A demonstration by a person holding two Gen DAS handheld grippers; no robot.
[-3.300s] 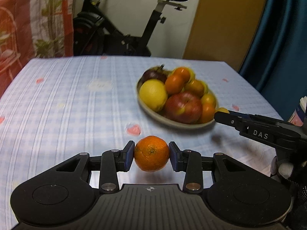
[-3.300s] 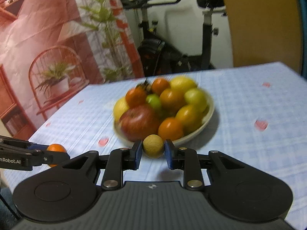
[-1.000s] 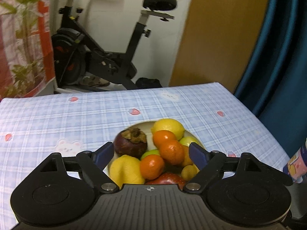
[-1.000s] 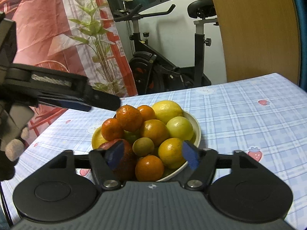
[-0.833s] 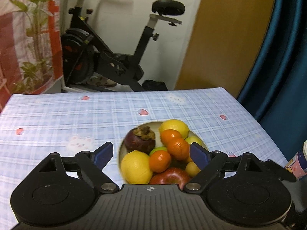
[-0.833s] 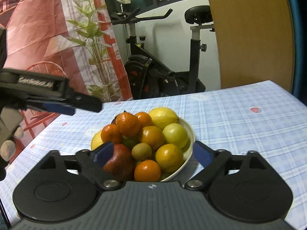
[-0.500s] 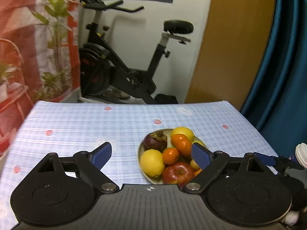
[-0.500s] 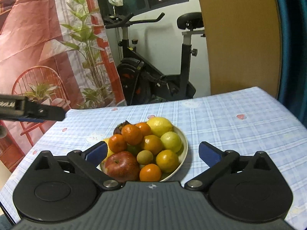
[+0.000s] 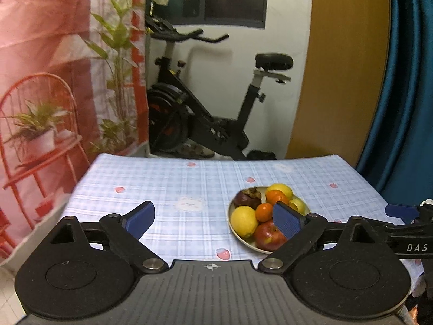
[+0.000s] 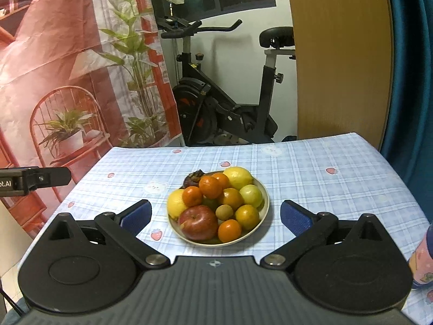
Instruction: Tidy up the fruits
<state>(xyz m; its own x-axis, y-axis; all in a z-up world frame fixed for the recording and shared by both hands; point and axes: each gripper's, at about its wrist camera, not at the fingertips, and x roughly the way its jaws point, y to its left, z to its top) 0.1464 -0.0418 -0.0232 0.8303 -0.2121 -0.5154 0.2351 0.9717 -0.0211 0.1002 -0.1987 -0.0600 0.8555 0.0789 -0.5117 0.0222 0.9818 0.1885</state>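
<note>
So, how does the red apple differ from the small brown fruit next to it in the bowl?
The shiny red apple is much larger than the small brown round fruit. The apple has glossy red skin with a yellowish patch; the brown fruit looks dull and evenly coloured. The apple sits at the front rim, the brown fruit further inside. Both lie in the cream round bowl.

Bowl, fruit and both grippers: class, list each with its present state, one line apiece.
Bowl: upright on the table, piled full.
Apple: in the bowl, near edge.
Mangosteen: in the bowl, far side.
Left gripper: jaws open, nothing between them, having just opened further.
Right gripper: jaws wide open, nothing between them.
Table: covered by a checked cloth.
</note>
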